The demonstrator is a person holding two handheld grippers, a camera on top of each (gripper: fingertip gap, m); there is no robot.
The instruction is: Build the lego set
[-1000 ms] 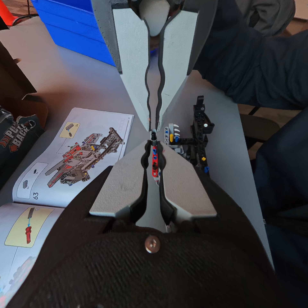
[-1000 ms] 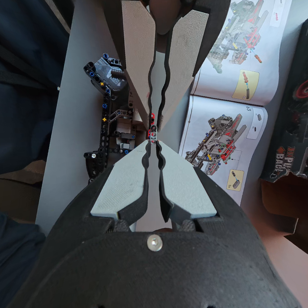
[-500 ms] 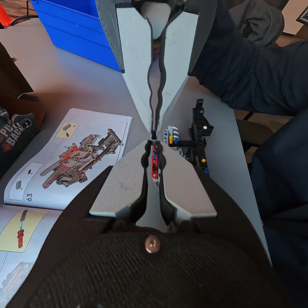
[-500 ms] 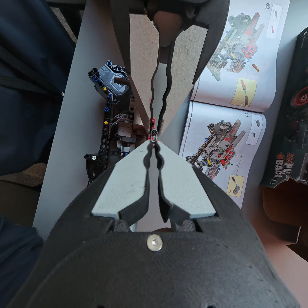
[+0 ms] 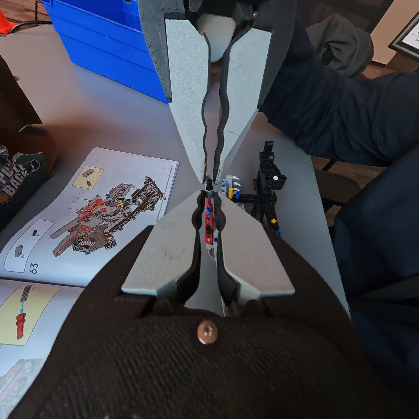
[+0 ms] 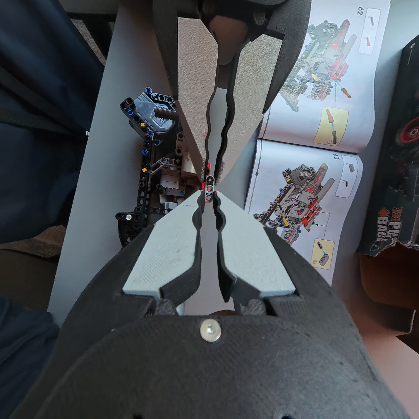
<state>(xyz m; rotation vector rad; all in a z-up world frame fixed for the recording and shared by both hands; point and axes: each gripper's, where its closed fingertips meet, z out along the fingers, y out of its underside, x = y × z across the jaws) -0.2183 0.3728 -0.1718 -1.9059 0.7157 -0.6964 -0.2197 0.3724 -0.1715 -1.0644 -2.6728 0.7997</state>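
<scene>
A small grey three-hole beam (image 6: 209, 189) sits where the two grippers meet tip to tip above the table. My right gripper (image 6: 209, 196) is shut on its near end. My left gripper (image 5: 209, 192) is shut on its other end, where the beam (image 5: 209, 189) shows edge-on with a black pin on top. The right gripper (image 5: 210, 175) comes in from the top of the left wrist view, and the left gripper (image 6: 209, 178) from the top of the right wrist view. The partly built black and grey model (image 6: 156, 158) lies on the table below. Its red beam (image 5: 208, 221) shows through the gap between my left fingers.
The open instruction booklet (image 5: 108, 210) lies on the grey table (image 5: 95, 108), also in the right wrist view (image 6: 301, 204). A blue bin (image 5: 106, 40) stands at the back and the torn set box (image 6: 394, 181) beside the booklet. A person's dark sleeve (image 5: 335, 108) reaches over the table edge. Only a small space, under 4 cm, lies between the two pairs of fingers.
Both grippers stay tip to tip on the grey beam. The pair has drifted slightly over the table, so the model and booklet sit a little differently in both views.
</scene>
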